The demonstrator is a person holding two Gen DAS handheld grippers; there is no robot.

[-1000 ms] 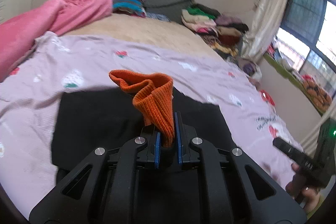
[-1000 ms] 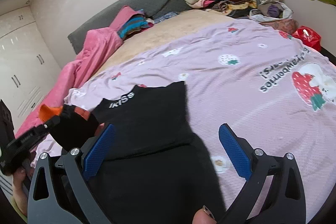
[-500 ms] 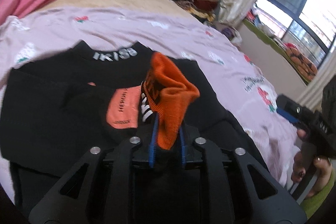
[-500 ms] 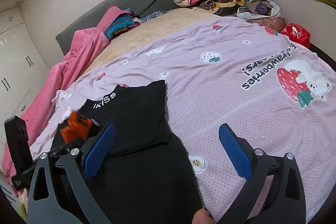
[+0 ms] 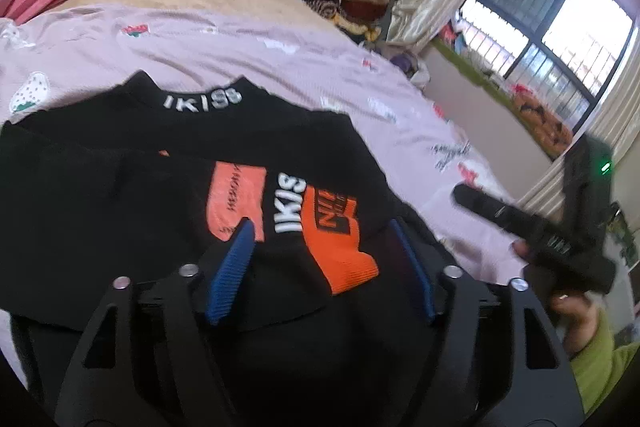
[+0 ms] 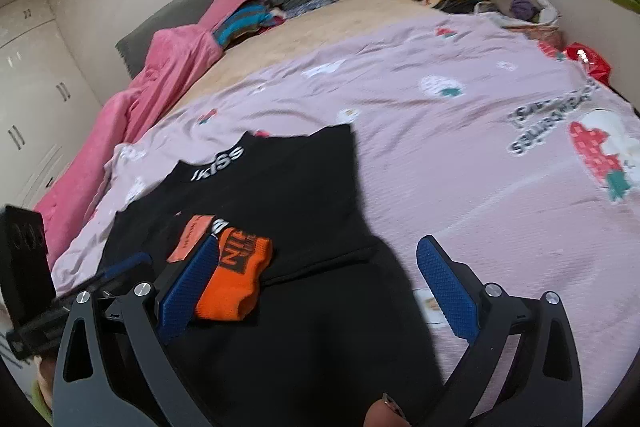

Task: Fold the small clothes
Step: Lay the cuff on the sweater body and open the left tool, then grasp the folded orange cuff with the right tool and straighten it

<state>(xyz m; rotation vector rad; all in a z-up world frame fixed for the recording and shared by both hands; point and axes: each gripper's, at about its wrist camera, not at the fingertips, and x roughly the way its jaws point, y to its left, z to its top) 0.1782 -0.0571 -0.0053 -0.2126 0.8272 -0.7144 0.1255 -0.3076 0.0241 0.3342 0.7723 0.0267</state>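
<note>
Left wrist view: the left gripper (image 5: 320, 263) is hovering with its blue pads spread wide, gripping nothing, just over the orange cuff (image 5: 340, 259) of a sleeve lying folded across the black sweatshirt (image 5: 100, 195). The cuff is sitting between the jaws toward one o'clock, its long axis running from five to eleven o'clock. The sweatshirt is lying flat on the lilac strawberry bedsheet (image 5: 248, 55), collar at twelve. The right gripper (image 6: 316, 287), likewise spread and empty, is waiting at three o'clock, farther from the cuff. The next fold likely falls to the left.
</note>
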